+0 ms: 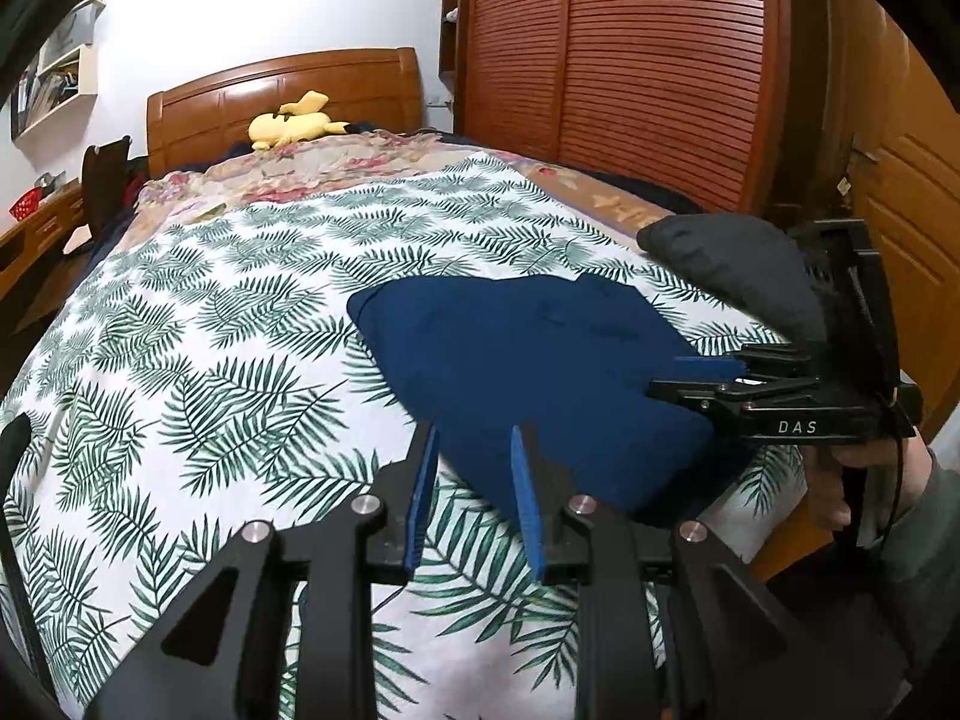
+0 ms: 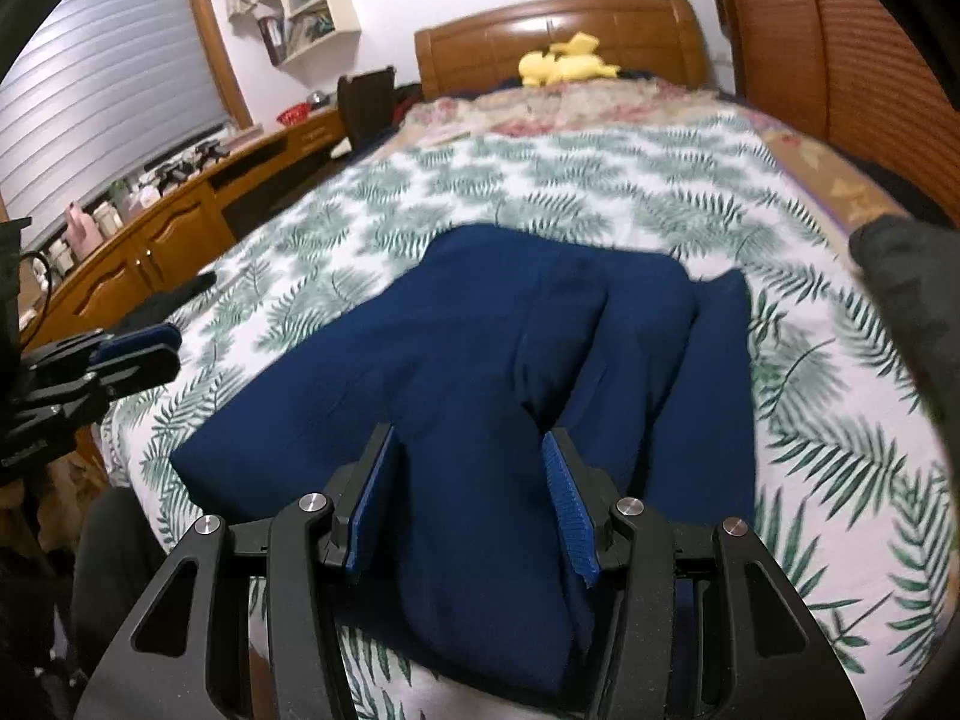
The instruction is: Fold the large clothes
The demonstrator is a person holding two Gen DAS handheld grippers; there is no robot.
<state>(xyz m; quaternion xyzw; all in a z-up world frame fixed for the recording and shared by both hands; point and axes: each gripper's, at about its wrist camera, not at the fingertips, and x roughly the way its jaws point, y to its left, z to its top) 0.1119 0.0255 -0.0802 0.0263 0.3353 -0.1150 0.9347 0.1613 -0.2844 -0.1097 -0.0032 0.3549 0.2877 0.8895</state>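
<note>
Navy garment point(image 2: 480, 372), folded into a thick bundle, lies on the bed near its foot edge, on a leaf-print sheet point(image 1: 210, 330). In the right wrist view its layers show as long rolls running toward 12 o'clock, with a deep crease between two of them, and its near end hangs slightly past the bed edge at 6 o'clock. The right gripper point(image 2: 471, 504) sits low over that near end with its blue-padded fingers point(image 2: 567, 510) wide apart, one on each side of a roll of cloth; whether the pads touch the cloth I cannot tell. In the left wrist view the same gripper point(image 1: 690, 375) comes in from 3 o'clock, held by a hand point(image 1: 840, 480). The left gripper point(image 1: 474, 492) hovers at the garment's left edge, fingers point(image 1: 423, 498) wide and holding nothing, with sheet showing between them. From the right wrist view it sits at 9 o'clock, just beside the bed edge and apart from the garment. A dark grey cloth point(image 1: 732, 270) lies at 2 o'clock on the bed's right side. Farther up, a floral quilt point(image 1: 312, 171) covers the bed, and a yellow plush point(image 1: 294, 120) rests against the headboard point(image 1: 336, 81). A louvred wardrobe point(image 1: 630, 60) stands at 1 o'clock. A cluttered wooden worktop point(image 2: 180, 204) runs along the wall at 10 o'clock in the right wrist view.
</note>
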